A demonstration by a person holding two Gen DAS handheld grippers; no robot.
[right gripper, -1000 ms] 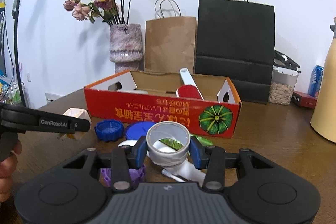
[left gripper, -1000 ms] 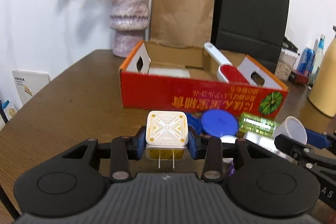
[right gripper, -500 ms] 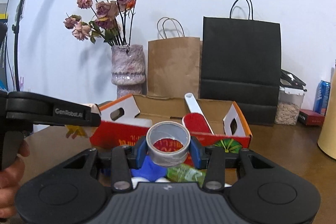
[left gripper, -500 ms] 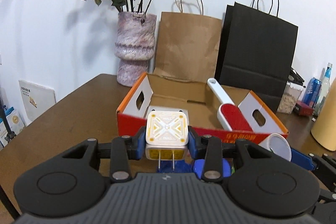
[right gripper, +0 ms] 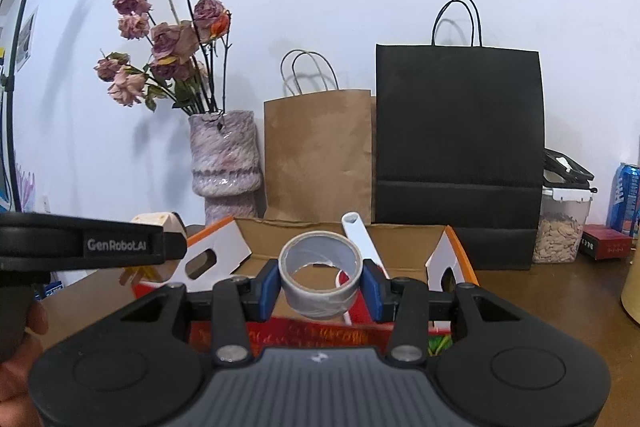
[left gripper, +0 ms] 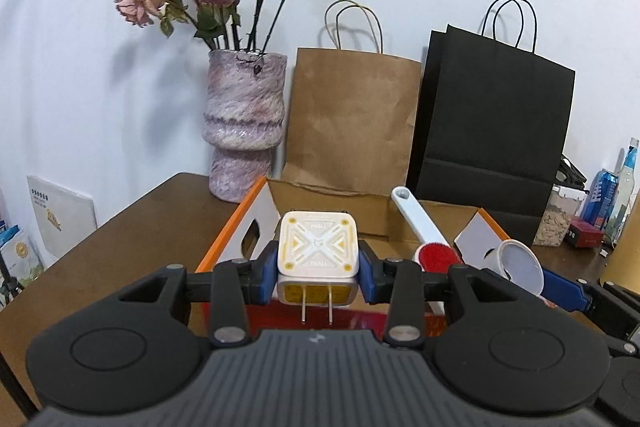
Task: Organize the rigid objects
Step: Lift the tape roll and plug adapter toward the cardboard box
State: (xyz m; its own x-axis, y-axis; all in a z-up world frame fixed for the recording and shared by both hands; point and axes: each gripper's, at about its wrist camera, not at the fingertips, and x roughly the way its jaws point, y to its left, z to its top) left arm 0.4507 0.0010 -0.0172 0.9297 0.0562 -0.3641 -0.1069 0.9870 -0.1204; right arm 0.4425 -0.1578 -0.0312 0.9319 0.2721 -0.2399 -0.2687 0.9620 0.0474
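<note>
Meanwhile, the left tongs point(left gripper: 318, 273) pinch a white-and-yellow plug adapter point(left gripper: 317, 246), prongs down, above the near wall of the red cardboard box point(left gripper: 256, 223) on the brown desk point(left gripper: 132, 227). Just beside them, the right tongs point(right gripper: 319, 283) clamp a roll of grey tape point(right gripper: 319, 281) over the same box, where a red lint brush point(left gripper: 434, 255) lies propped inside. Behind stand a vase point(right gripper: 224, 159) and paper bags point(right gripper: 320, 155).

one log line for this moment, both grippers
left gripper: shut on plug adapter | right gripper: shut on tape roll | both raised at front of cardboard box
</note>
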